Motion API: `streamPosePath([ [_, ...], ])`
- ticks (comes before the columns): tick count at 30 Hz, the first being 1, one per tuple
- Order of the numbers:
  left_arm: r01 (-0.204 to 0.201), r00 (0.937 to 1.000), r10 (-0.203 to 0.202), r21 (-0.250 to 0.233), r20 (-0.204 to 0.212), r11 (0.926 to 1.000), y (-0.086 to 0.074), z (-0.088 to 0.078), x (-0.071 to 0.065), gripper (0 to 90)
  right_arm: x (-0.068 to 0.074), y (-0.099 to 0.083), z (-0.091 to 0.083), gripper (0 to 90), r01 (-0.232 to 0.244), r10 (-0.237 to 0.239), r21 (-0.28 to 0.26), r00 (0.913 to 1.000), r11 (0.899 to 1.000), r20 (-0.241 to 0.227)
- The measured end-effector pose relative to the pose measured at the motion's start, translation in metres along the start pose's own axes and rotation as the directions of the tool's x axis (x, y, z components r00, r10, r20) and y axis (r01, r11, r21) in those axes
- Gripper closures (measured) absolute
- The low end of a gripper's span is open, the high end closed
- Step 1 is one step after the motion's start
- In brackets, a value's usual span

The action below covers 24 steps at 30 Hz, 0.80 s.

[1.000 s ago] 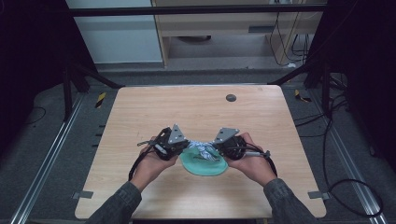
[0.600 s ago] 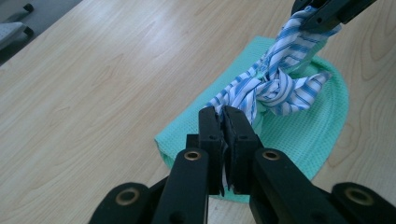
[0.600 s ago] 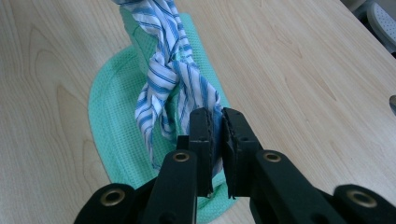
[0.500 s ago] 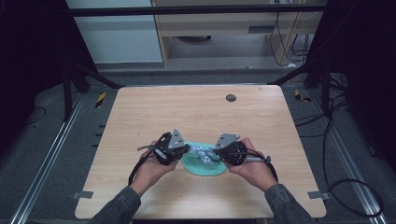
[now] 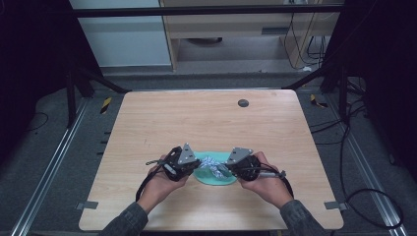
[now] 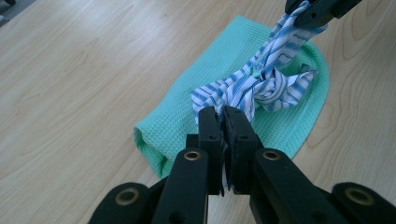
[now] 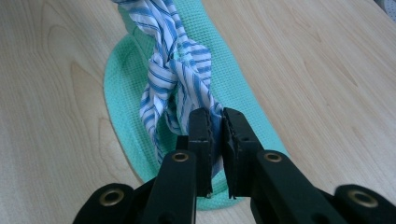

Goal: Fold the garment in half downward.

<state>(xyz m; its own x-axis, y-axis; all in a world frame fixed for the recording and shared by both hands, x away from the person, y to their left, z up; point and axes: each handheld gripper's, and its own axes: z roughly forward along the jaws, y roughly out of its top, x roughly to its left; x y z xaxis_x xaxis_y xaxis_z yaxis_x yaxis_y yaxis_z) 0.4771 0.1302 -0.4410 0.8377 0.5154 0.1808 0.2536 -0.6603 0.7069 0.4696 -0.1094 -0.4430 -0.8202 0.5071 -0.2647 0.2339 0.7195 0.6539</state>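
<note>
At the near edge of the worktop [image 5: 147, 128], the person's left hand [image 5: 160, 184] and right hand [image 5: 268, 184] each carried a gripper, both angled inward toward each other. The left gripper [image 6: 223, 122] had its fingers clenched on one end of a blue-and-white striped cloth [image 6: 261, 86]. The right gripper [image 7: 215, 125] likewise had its fingers pinched on the other end of that cloth, fabric caught between the pads. Just beyond both sets of fingertips, the striped cloth was twisted into a knot, stretched between the two grippers. Under it lay a folded green waffle-weave towel [image 6: 187, 116], flat on the wood. Far past the fingers, a small dark round disc [image 5: 243, 103] sat in the worktop.
</note>
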Motion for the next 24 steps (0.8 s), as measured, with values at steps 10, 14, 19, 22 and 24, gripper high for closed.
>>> streamPosePath([
  [10,0.004,0.9999,-0.004,0.008,0.017,1.0,-0.008,0.002,-0.005,86.5,0.008,-0.006,0.002,82.0,-0.006,0.005,-0.002,0.9999,1.0,-0.009],
  [14,0.004,0.9997,-0.004,0.007,0.022,1.0,-0.011,0.003,-0.007,86.3,0.012,-0.009,0.002,82.0,-0.009,0.009,-0.001,0.9999,1.0,-0.01],
  [19,-0.001,0.9996,0.001,0.007,0.029,1.0,-0.015,0.002,-0.011,86.1,0.016,-0.011,0.002,81.8,-0.003,0.003,0.001,0.9999,1.0,-0.013],
  [22,-0.007,0.9995,0.007,0.007,0.031,0.9999,-0.017,0.002,-0.012,86.0,0.018,-0.012,0.001,81.6,0.003,-0.002,0.002,0.9999,1.0,-0.016],
  [24,-0.008,0.9995,0.008,0.006,0.032,0.9999,-0.019,0.002,-0.013,85.9,0.019,-0.013,0.001,81.3,0.006,-0.006,0.003,0.9998,1.0,-0.018],
])
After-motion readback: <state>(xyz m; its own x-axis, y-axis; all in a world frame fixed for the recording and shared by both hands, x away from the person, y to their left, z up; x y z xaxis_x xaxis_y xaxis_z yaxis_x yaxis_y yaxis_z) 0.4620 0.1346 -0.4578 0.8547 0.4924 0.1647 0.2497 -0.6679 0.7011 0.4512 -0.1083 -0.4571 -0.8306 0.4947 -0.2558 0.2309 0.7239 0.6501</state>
